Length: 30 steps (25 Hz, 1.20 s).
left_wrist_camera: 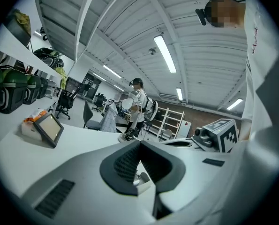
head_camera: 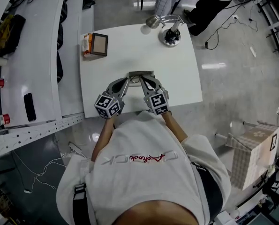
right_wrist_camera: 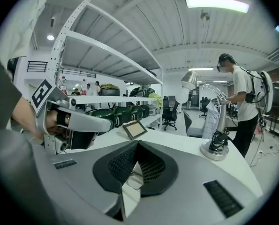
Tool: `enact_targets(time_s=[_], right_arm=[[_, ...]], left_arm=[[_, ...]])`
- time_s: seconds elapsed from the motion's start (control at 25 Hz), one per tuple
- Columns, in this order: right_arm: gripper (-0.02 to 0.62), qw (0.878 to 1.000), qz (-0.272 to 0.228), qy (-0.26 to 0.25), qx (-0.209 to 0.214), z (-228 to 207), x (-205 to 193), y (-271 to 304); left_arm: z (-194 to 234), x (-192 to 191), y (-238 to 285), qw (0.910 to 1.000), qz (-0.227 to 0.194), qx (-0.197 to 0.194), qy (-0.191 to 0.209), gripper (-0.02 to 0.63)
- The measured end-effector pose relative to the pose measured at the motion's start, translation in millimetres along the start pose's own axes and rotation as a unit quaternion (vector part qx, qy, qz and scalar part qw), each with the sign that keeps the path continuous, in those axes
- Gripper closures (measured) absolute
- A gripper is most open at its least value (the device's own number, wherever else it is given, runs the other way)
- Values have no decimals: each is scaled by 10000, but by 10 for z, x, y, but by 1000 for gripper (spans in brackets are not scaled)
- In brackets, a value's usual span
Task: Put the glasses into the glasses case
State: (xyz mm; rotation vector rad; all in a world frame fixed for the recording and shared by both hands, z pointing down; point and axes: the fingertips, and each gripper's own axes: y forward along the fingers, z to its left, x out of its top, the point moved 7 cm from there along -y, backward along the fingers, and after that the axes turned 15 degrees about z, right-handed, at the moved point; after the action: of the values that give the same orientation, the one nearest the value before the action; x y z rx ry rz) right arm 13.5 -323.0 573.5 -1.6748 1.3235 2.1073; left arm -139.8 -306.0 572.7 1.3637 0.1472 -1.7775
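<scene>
A grey glasses case [head_camera: 140, 73] lies near the front of the white table [head_camera: 120, 55]; only its far part shows and I cannot make out the glasses. My left gripper [head_camera: 129, 80] and right gripper [head_camera: 142, 80] point at its near edge side by side, tips almost together. Seen from each gripper's own camera, the left gripper [left_wrist_camera: 139, 143] and the right gripper [right_wrist_camera: 137, 143] have their jaws meeting at the tips. A pale shiny bit shows low in each gap; whether it is pinched is unclear. The marker cube of the right gripper [left_wrist_camera: 222, 133] appears beside the left one.
A desk lamp [head_camera: 170, 33] stands at the table's far right corner, also seen as the lamp [right_wrist_camera: 216, 144]. A small framed tablet [head_camera: 100, 44] with an orange packet [head_camera: 86, 44] sits far left. A person [right_wrist_camera: 242, 102] stands past the far edge. White benches run along the left.
</scene>
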Motion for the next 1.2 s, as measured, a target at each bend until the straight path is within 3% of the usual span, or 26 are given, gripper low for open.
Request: enact_targets(time_s=[0.68, 1.2], right_arm=[[575, 9986, -4, 119, -513, 815, -378, -654], [575, 9988, -20, 124, -482, 1539, -724, -1159]], left_arm=[[-493, -572, -610, 9990, 24, -411, 189, 581], [-942, -1199, -1226, 9991, 67, -414, 97, 581]])
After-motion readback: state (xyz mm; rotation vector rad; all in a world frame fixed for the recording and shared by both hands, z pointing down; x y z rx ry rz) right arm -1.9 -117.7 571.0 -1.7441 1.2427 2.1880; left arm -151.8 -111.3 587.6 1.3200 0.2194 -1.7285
